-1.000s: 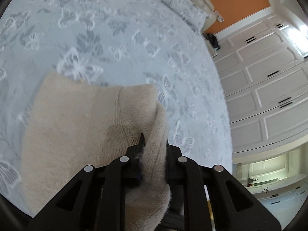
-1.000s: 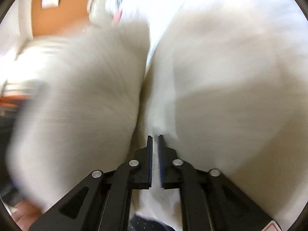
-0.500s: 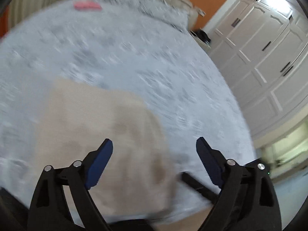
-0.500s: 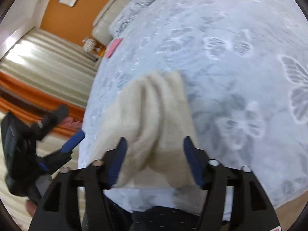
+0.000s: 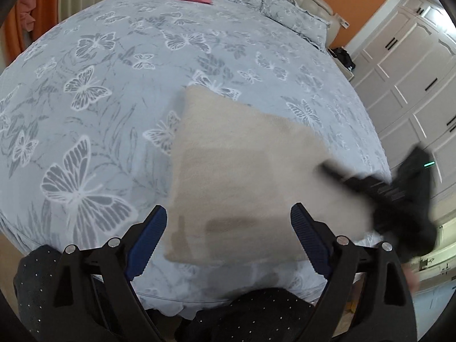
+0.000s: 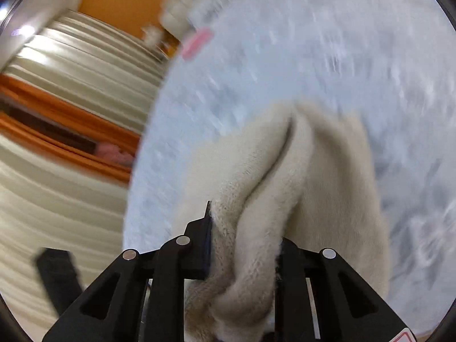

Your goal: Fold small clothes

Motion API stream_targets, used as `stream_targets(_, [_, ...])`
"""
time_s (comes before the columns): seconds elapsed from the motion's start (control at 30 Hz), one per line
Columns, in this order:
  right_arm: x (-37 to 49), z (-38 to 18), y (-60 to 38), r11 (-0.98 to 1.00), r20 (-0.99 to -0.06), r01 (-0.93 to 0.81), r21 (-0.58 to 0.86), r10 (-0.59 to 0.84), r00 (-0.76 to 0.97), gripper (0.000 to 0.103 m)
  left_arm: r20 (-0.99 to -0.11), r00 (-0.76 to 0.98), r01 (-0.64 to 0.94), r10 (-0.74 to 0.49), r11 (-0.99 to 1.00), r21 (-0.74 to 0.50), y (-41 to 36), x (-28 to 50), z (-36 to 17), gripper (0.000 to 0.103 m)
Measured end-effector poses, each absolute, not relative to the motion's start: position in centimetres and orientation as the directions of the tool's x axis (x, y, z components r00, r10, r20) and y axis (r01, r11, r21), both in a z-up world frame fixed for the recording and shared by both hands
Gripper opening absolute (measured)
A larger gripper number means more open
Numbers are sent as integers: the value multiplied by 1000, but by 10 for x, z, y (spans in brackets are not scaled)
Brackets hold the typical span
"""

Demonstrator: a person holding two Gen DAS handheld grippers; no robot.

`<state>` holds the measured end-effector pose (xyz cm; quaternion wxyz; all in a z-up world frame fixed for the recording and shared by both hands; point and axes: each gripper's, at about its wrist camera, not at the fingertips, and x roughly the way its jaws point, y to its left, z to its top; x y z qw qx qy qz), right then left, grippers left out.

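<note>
The sweater (image 5: pixel 242 171) is a soft, fuzzy cream knit, folded into a rough rectangle near the bed's (image 5: pixel 114 85) front edge, on a pale blue butterfly-print cover. Your left gripper (image 5: pixel 228 228) tilts down over it, jaws spread wide with nothing between them. Your right gripper (image 6: pixel 242 233) is closing its jaws on a bunched fold at the sweater's edge, pads pressing the knit.

Butterfly-print bed (image 5: pixel 119 65) — orange wall (image 5: pixel 367 2)
</note>
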<state>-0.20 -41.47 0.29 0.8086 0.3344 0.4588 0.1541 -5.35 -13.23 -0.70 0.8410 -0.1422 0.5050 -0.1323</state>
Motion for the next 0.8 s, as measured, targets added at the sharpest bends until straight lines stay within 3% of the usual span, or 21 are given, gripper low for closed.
stream_targets(0.07, [-11,10,-432,750,-630,43,660,521,576,19,-818,449,93,-359,930,-356,-134,-54,-11,87])
stream_targets(0.17, [-8,-56,-454,833,-799,166,527,420,430,22,-837,428,110,-341,939,-326,-141,-51,-26,87])
stream_targets(0.2, [-8,-78,-459,822,-813,200,533,431,391,22,-843,420,114,-336,941,-318,-144,-50,-32,87])
stream_targets(0.27, [-18,-69,-468,779,-756,196,596,462,463,24,-859,404,115,-314,949,-293,-151,-47,-45,87])
stream_targets(0.3, [-24,-57,-470,785,-750,190,589,443,491,29,-864,405,110,-298,954,-277,-153,-47,-49,87])
stream_targets(0.4, [-47,-22,-469,826,-744,175,536,364,561,31,-864,419,99,-278,960,-261,-151,-47,-53,88])
stream_targets(0.43, [-53,-17,-468,825,-740,170,539,366,564,34,-864,419,102,-281,960,-262,-150,-47,-53,88])
stream_targets(0.5, [-68,-15,-468,820,-742,172,546,378,553,55,-855,411,146,-316,949,-281,-148,-52,-50,88])
stream_targets(0.67, [-74,-42,-463,809,-775,218,545,388,499,65,-855,385,325,-347,918,-227,-150,-82,-54,91])
stream_targets(0.8, [-69,-69,-460,778,-787,279,563,401,470,75,-873,407,351,-269,928,-123,-162,-84,-75,90])
